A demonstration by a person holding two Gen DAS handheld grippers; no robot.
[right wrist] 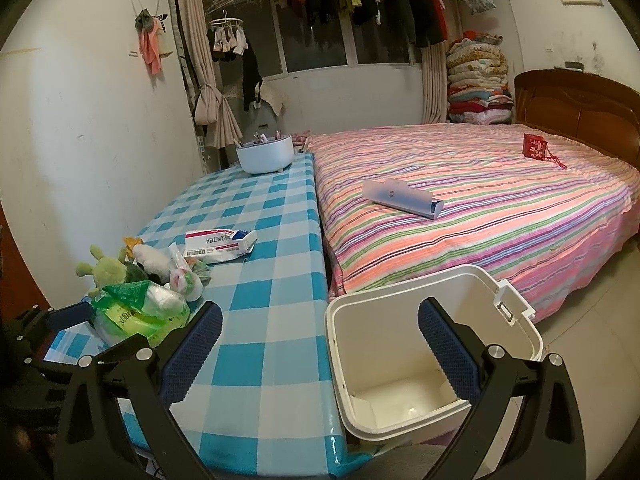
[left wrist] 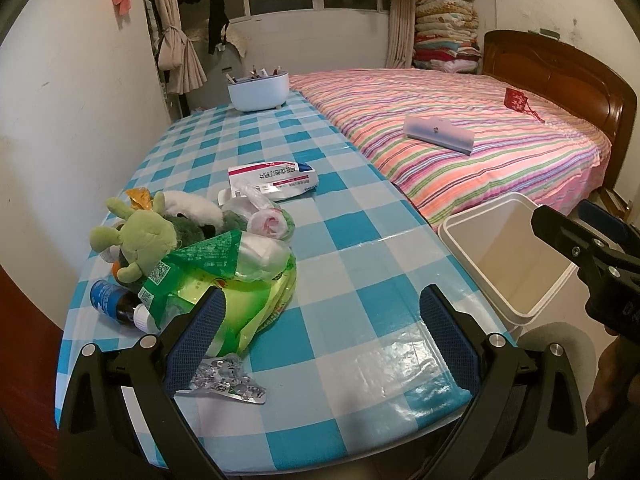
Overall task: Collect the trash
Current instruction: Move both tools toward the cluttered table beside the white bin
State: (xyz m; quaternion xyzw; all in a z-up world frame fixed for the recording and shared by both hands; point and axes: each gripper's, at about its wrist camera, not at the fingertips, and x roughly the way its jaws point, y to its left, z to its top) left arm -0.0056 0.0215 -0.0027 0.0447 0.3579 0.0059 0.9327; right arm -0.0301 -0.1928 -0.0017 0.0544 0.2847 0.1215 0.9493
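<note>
Left wrist view is showing the left gripper (left wrist: 320,340) hanging with its blue pads spread wide and nothing between them, low over the near edge of the checked table (left wrist: 360,272). Lying just beside the left pad is a spent foil blister sheet (left wrist: 224,380): thin, crinkly, nearly weightless, and probably best pinched at a raised edge since it is lying flat. Behind it a green plastic snack bag (left wrist: 224,280) is sitting crumpled over a brown bottle with a blue label (left wrist: 116,304); the bag looks soft and slippery, so a bunched fold is looking like the safest hold. It is carrying a QR code and small print too fine to read. A green plush toy (left wrist: 140,236) is leaning against the pile. Farther on, a white and red medicine box (left wrist: 272,178) is lying flat, stiff and light, printed with Chinese characters and a barcode.

Right wrist view is showing the right gripper (right wrist: 320,352) equally wide apart and empty, hovering above the white bin (right wrist: 520,328) standing beside the table. Beyond is the striped bed (right wrist: 480,220).
</note>
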